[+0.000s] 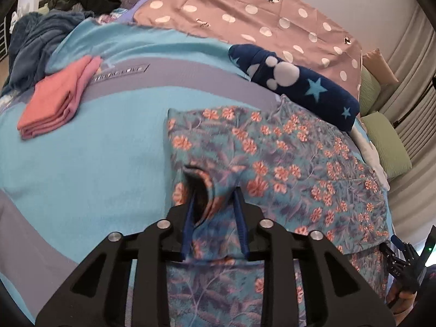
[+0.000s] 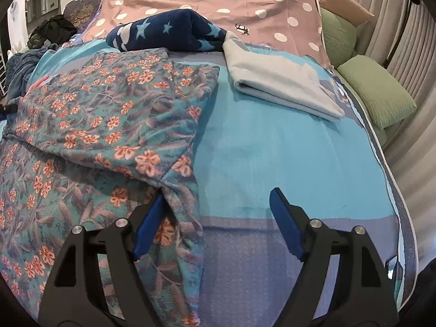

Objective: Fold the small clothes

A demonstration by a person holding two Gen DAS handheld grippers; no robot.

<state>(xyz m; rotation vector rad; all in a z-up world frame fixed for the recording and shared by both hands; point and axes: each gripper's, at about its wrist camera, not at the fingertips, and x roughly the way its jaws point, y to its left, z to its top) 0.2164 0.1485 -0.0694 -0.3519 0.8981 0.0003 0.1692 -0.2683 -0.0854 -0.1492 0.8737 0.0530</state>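
Floral-print garment (image 1: 286, 152) is being found spread on the blue bedspread (image 1: 95, 163), a raised fold standing loosely between the part-open left gripper (image 1: 215, 199), while the wide-open, empty right gripper (image 2: 218, 207) is being held at its right edge.

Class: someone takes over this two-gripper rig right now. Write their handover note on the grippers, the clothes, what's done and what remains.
Left gripper: partly open, a ridge of the floral garment between its fingers, not visibly pinched.
Right gripper: wide open, its left finger against the garment's edge, gripping nothing.
Floral garment lies on the blue blanket, one part folded over.
Done: folded pink cloth to the left, folded pale blue cloth to the right.
Left: finish folding the floral garment, then set it aside.
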